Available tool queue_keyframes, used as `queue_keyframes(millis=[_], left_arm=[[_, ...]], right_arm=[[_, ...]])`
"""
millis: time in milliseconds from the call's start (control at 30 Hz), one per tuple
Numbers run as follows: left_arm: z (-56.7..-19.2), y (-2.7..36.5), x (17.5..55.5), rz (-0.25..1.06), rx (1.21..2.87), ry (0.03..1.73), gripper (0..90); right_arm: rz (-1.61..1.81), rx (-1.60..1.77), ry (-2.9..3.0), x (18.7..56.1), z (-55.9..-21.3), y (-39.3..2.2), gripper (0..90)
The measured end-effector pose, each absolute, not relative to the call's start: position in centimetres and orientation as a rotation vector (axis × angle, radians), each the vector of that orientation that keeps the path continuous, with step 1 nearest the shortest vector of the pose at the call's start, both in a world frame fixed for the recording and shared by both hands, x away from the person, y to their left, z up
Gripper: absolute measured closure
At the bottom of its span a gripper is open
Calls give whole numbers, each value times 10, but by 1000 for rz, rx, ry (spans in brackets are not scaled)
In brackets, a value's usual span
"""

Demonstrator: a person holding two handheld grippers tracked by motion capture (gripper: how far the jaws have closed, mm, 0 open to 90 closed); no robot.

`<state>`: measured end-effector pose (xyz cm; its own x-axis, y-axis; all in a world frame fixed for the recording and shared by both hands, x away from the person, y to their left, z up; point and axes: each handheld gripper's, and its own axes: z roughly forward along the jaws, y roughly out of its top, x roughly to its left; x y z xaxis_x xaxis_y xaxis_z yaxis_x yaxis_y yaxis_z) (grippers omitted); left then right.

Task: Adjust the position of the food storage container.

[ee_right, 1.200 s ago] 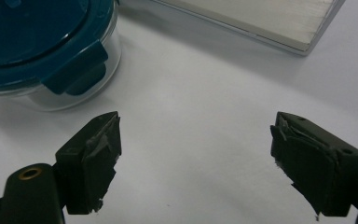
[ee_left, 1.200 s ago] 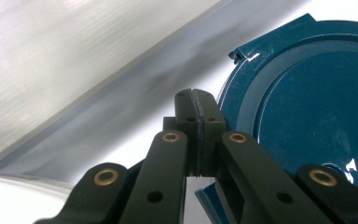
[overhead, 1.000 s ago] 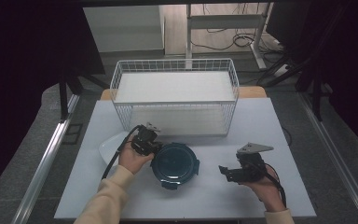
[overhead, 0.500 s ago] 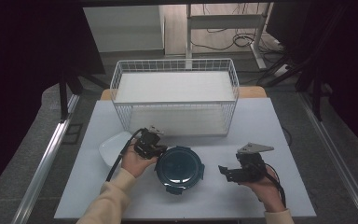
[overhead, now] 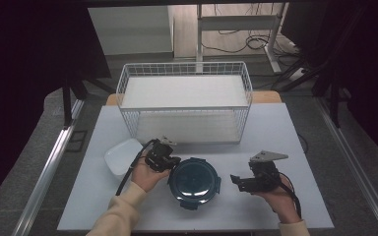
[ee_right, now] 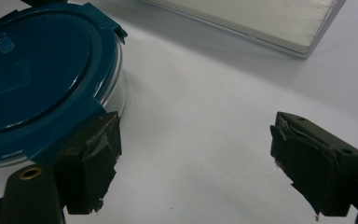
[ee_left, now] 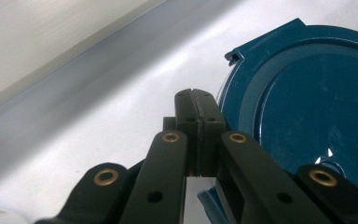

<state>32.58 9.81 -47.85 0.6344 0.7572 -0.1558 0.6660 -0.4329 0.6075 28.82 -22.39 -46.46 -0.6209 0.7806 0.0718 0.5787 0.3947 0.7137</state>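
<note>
- Black jaws of the left gripper point(ee_left: 196, 100) are pressed flat together with nothing between them, their tips just beside the rim of the round container.
- Cream sleeve point(overhead: 118, 211) and left hand point(overhead: 145, 174) come in from the lower edge, forearm angled up and to the right, the gripper pointing at the container's left side.
- Teal lid point(ee_left: 307, 98) with corner clips covers the round container point(overhead: 194, 178), which sits on the white bench point(overhead: 275, 128) near its front, between the two grippers.
- Right gripper point(overhead: 241, 181) is held low in the right hand point(overhead: 275, 196), jaws spread wide and empty, pointing left at the container, one pad close to its rim.
- White square dish point(overhead: 120, 155) lies left of the left hand.
- Wire basket point(overhead: 184, 105) stands behind, toward the bench's far edge.
</note>
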Motion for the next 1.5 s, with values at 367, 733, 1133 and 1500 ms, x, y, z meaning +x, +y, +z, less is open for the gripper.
queue_keyframes(millis=[367, 733, 1133, 1500], left_arm=[[-481, 83, 313, 181, 2175, 1099, 900], [-483, 85, 308, 142, 2152, 1094, 900], [-483, 92, 310, 147, 2120, 1077, 900], [-461, 144, 266, 160, 1888, 1179, 541]], right_arm=[[1050, 1186, 2387, 289, -465, -223, 159], [1047, 1186, 2374, 288, -464, -224, 160], [1051, 1178, 2358, 288, -463, -224, 161], [1124, 1203, 2316, 283, -456, -234, 166]])
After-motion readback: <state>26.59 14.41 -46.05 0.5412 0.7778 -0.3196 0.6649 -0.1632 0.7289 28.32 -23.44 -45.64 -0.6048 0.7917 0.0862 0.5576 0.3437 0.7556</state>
